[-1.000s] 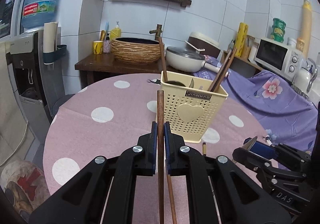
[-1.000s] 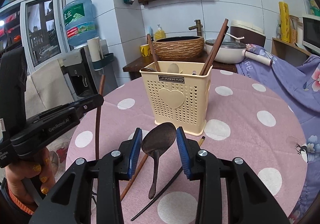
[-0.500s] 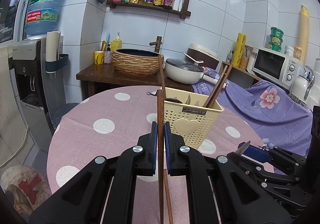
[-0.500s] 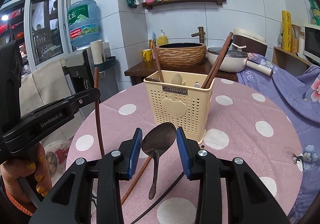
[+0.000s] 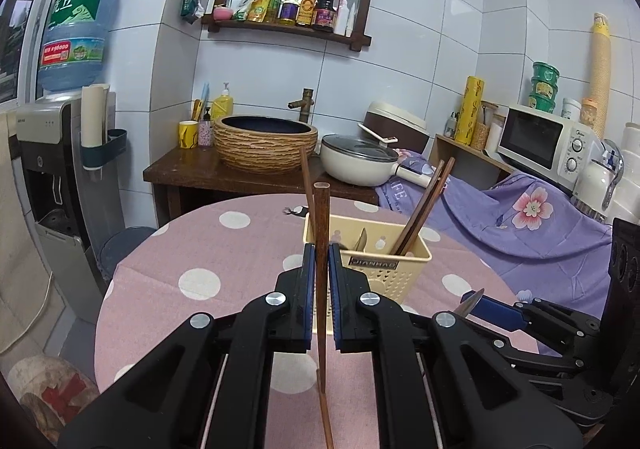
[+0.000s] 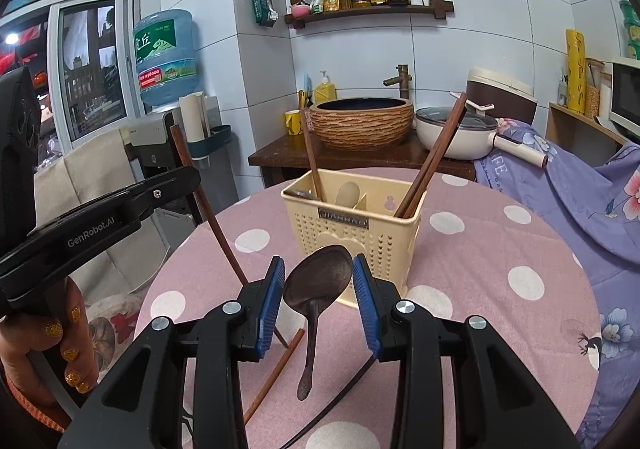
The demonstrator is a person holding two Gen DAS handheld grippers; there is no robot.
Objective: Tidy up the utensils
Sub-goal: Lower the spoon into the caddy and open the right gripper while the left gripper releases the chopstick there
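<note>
- Utensils divide between a cream perforated caddy [image 6: 352,225] on the pink polka-dot tablecloth [image 6: 480,273] and the two handheld grippers; a plate on the caddy front reads "JIANHAO".
- Left gripper [image 5: 321,261], marked "GenRobot.AI" on its side in the right wrist view, has its blue pads pressed tight on a brown wooden chopstick [image 5: 321,233] held nearly upright, its top above the pads and its lower end hanging below them.
- Right gripper [image 6: 318,285] is clamped on the bowl of a dark spoon [image 6: 316,285], handle hanging down toward the camera.
- Against the frame a second earlier, both grippers have risen: the caddy sits lower in each view, and the spoon and chopstick are well clear of the cloth.
- Caddy stands just beyond both grippers; three chopsticks [image 6: 434,157] and a pale spoon [image 6: 347,193] already stand inside.
- One brown chopstick [image 6: 276,373] and a thin black one [image 6: 340,397] lie on the cloth beneath the right gripper.
- Behind, a blue water-dispenser bottle [image 5: 76,29] carries Chinese characters; the microwave's [image 5: 544,137] badge is too small to read.
</note>
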